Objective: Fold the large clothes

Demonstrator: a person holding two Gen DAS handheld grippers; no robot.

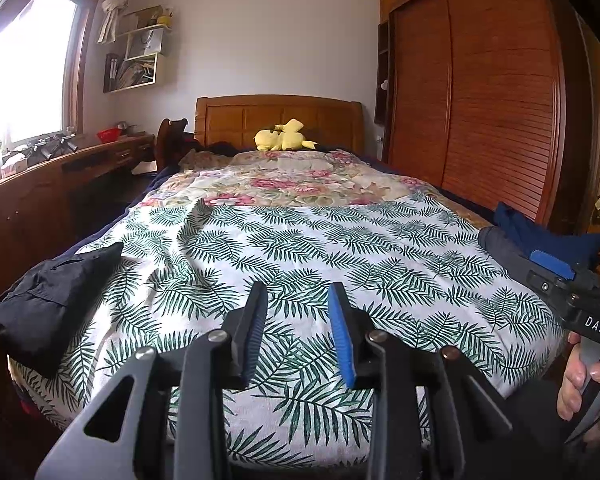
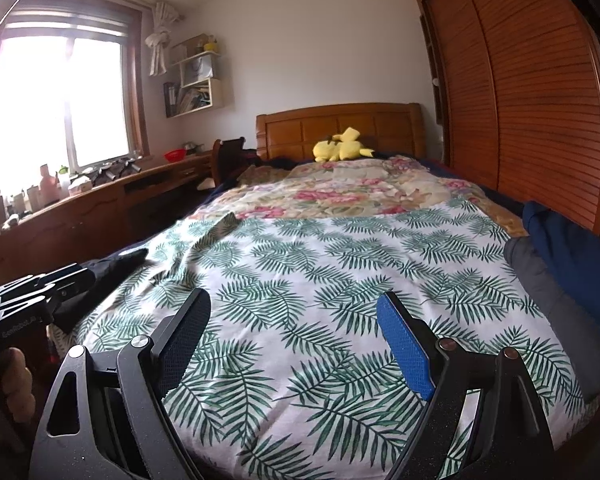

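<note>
With the left claw (image 1: 298,300) and right claw (image 2: 294,304) both spread apart and empty over the bed's foot (image 1: 340,264), the black garment (image 1: 52,300) at its left corner looks light and limp, best pinched along a hem.

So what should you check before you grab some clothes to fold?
1. Left gripper empty and open: ok, partly open, nothing between its fingers.
2. Right gripper empty and open: ok, wide open.
3. Clothes in view: ok, a black garment lies at the bed's left edge, blue and grey clothes at its right edge.
4. Folding space: ok, the leaf-print sheet has nothing on its middle.
5. Sheet smooth: not ok, wrinkled near the left.
6. Which garment is large: cannot tell, all are bunched.
</note>
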